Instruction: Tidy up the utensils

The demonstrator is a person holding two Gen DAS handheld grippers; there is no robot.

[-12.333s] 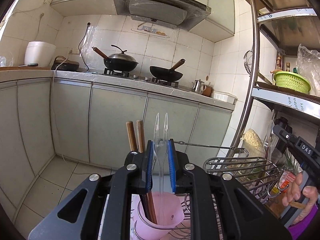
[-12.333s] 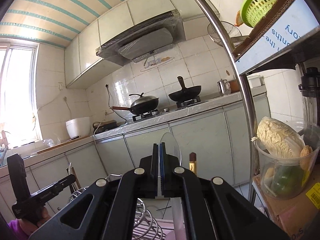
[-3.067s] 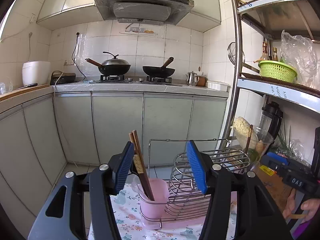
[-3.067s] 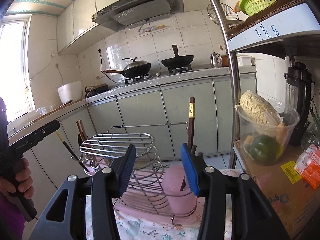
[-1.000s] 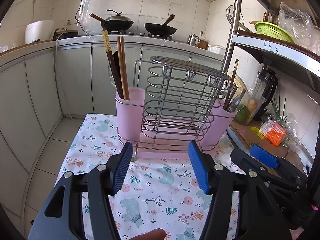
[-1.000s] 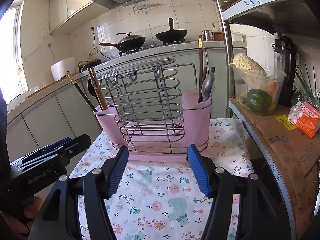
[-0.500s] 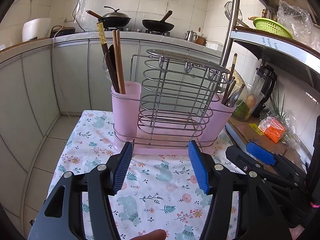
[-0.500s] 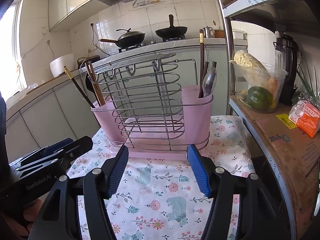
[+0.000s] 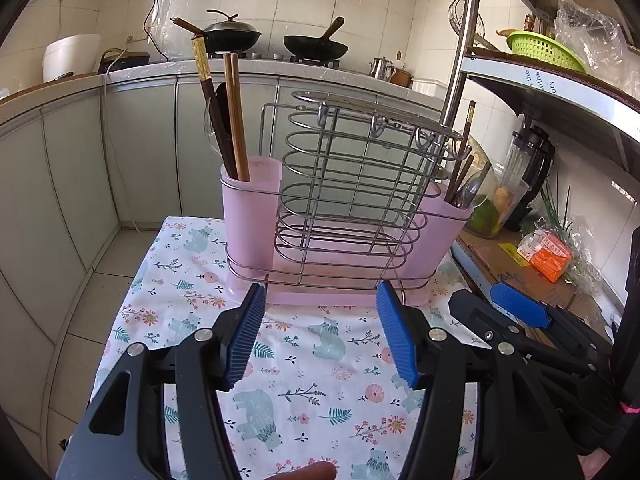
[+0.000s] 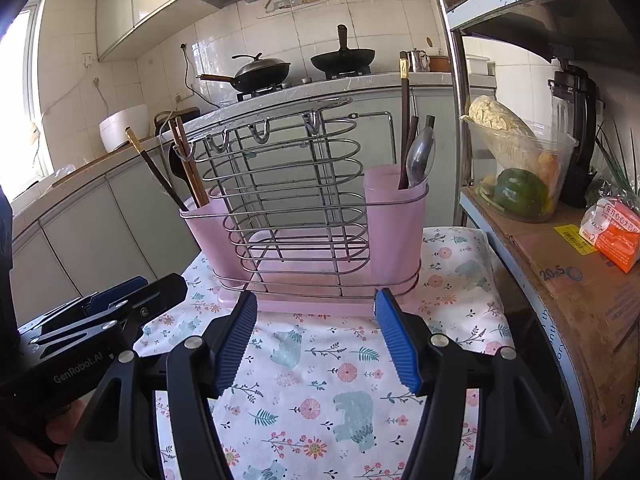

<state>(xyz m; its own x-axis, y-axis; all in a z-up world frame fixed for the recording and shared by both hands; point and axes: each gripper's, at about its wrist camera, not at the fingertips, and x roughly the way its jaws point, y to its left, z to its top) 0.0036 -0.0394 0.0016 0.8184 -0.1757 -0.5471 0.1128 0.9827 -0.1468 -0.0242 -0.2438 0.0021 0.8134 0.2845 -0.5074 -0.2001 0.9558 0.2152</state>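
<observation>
A wire rack (image 9: 344, 184) (image 10: 288, 200) with a pink cup at each end stands on a floral cloth (image 9: 312, 384) (image 10: 320, 392). The left cup (image 9: 250, 216) (image 10: 208, 236) holds chopsticks (image 9: 230, 116) and a dark spoon. The right cup (image 9: 444, 236) (image 10: 394, 216) holds chopsticks and clear plastic spoons (image 10: 420, 156). My left gripper (image 9: 320, 332) is open and empty, just short of the rack's pink base. My right gripper (image 10: 314, 336) is also open and empty, beside the left one and equally near the base. Each gripper shows in the other's view.
A metal shelf unit on the right carries a tub of vegetables (image 10: 516, 168), a blender (image 10: 576, 132), an orange packet (image 10: 618, 232) and a green basket (image 9: 544, 50). Kitchen counters with two woks (image 9: 312, 46) lie behind. The cloth's left edge drops to the floor.
Both views have tilted slightly over the last second, so the rack sits a little lower and closer in frame. Both grippers stay open and empty; earlier they held clear plastic utensils above the cups.
</observation>
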